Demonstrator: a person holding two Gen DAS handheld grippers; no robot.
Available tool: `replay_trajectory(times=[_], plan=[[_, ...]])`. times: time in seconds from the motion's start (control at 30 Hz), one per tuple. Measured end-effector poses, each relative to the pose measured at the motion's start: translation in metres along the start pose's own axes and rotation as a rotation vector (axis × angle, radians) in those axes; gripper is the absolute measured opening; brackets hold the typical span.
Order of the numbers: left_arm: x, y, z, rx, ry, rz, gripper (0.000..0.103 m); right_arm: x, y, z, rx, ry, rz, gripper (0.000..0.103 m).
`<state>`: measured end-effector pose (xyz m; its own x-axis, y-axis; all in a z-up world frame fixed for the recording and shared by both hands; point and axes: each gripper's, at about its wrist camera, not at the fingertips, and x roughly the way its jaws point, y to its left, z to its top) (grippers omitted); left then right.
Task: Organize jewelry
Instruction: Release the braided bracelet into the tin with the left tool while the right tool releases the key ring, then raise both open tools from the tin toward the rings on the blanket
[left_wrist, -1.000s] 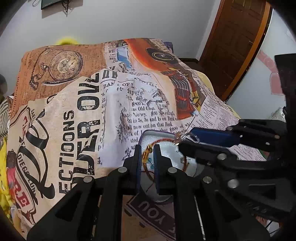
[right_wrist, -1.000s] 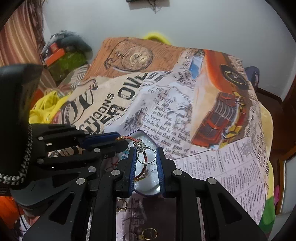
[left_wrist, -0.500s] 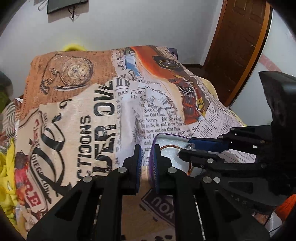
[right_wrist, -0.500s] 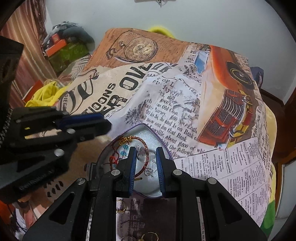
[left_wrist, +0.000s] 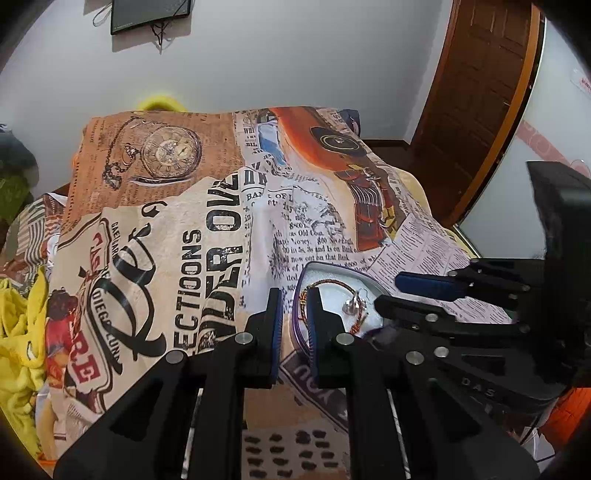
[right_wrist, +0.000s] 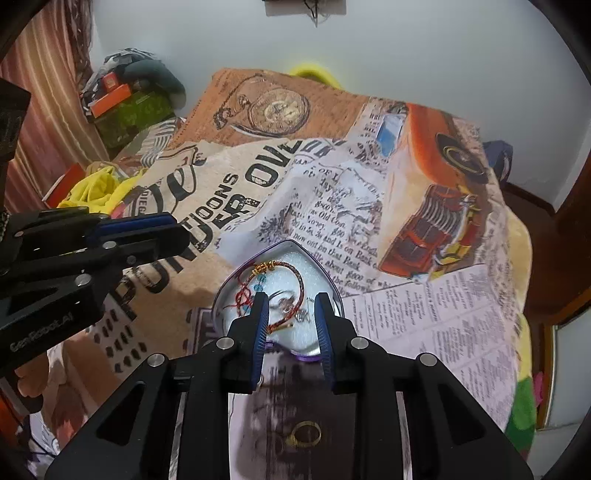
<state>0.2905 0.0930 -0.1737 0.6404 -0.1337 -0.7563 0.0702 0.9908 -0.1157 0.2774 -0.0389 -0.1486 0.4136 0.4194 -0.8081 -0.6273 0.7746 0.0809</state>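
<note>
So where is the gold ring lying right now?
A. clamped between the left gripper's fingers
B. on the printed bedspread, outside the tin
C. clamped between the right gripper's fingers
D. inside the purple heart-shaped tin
B: the right wrist view shows the gold ring lying on the printed bedspread, nearer the camera than the purple heart-shaped tin, below the open right gripper.

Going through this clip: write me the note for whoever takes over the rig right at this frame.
Left tool: open, empty, just left of the tin.
Right tool: open, empty, above the tin's near edge.
The heart-shaped tin lies on the printed bedspread. It holds the red braided bracelet and a silver ring.
Done: those pieces are in the tin.
Left: a gold ring lies on the cloth, below the right tool. It probably goes in next. More pieces beside it are too blurred to name.
</note>
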Motion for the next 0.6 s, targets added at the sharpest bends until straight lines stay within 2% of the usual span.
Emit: replay_trajectory(times=[0.1,0.23,0.33,0.47,0.6], plan=[[-0.009,-0.006,-0.003,0.011,-0.001,0.005,0.011,-0.016,0.002,-0.006,-0.003,-0.023,-0.018,0.026],[-0.019,-0.015,-0.009,0.023,0.005,0.01,0.012,-0.035,0.003,-0.013,0.004,-0.055,-0.041,0.039],[-0.025,-0.022,-0.017,0.03,0.012,0.017,0.015,-0.048,0.002,-0.019,0.009,-0.073,-0.057,0.039],[-0.031,-0.028,-0.027,0.033,0.017,0.021,0.029,-0.062,0.001,-0.028,0.017,-0.092,-0.082,0.039],[-0.031,-0.032,-0.037,0.024,0.037,0.008,0.03,-0.069,-0.001,-0.039,0.028,-0.099,-0.109,0.039]])
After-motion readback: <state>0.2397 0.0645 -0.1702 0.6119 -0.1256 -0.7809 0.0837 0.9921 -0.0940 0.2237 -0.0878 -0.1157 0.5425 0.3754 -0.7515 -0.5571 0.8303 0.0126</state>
